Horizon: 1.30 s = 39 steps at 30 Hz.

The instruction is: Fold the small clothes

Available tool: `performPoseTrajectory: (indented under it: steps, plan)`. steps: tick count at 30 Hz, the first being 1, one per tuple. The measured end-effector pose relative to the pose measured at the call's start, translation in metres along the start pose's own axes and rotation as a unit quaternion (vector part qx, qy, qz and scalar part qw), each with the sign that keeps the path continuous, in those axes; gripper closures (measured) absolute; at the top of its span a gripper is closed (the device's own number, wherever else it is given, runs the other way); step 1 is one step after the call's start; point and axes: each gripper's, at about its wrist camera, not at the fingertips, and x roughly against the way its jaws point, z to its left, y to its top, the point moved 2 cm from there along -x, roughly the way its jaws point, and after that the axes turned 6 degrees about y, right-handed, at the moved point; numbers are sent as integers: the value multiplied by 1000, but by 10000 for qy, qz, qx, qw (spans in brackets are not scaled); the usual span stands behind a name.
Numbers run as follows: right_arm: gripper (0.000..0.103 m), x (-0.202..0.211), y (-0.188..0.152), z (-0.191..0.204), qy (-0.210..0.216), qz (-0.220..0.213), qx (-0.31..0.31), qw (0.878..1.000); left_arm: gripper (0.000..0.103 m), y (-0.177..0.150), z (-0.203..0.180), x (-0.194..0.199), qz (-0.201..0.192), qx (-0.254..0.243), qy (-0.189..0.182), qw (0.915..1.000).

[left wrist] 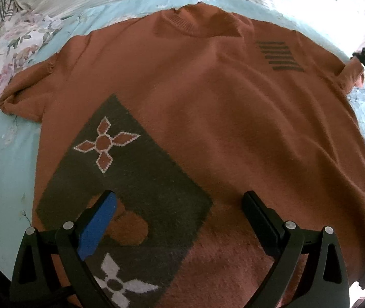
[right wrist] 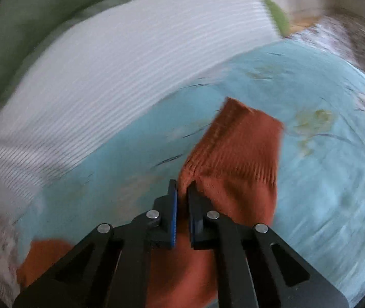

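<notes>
Two claws: left claw [left wrist: 180, 205] spread above the rust sweater [left wrist: 208, 118], right claw [right wrist: 182, 190] pinching its sleeve [right wrist: 236, 151]; no legible writing.

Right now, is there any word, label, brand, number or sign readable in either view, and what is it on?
None readable.
Sweater: dark stacked bars near one shoulder, a pattern, no letters.
Sweater's dark panel: flower motifs only.
Floral sheet: no text.
Right wrist view: blurred, no text visible.

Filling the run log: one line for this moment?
left gripper: open over rust-orange knit sweater | right gripper: shut on sleeve cuff
</notes>
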Motion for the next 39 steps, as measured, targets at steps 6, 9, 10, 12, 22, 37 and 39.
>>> performPoseTrajectory:
  steps: [6,9,10,12,22,37,39]
  plan:
    - [95,10,-52,100,1267,445,472,9898,4,-8,6,14,-169,103,-170,9997]
    - [95,7,-88,161,1945,742,648,9759,4,-12,15,18,-213,236,-227,9992]
    - [95,4,-103,183,2175,875,694,9697,4,-13,19,19,-215,298,-249,9990]
    - [95,-3,-127,220,2539,1094,790,9578,4,-16,27,20,-199,449,-323,9983]
    - [95,-55,-276,362,3147,2290,1613,9069,4,-12,84,16,-347,1212,-848,9884]
    - [78,-37,-286,313,3036,2391,1138,9153,4,96,97,-35,-457,1500,-1841,9703]
    - [70,-21,-273,293,2977,2171,949,9248,4,116,92,-48,-402,1519,-2019,9667]
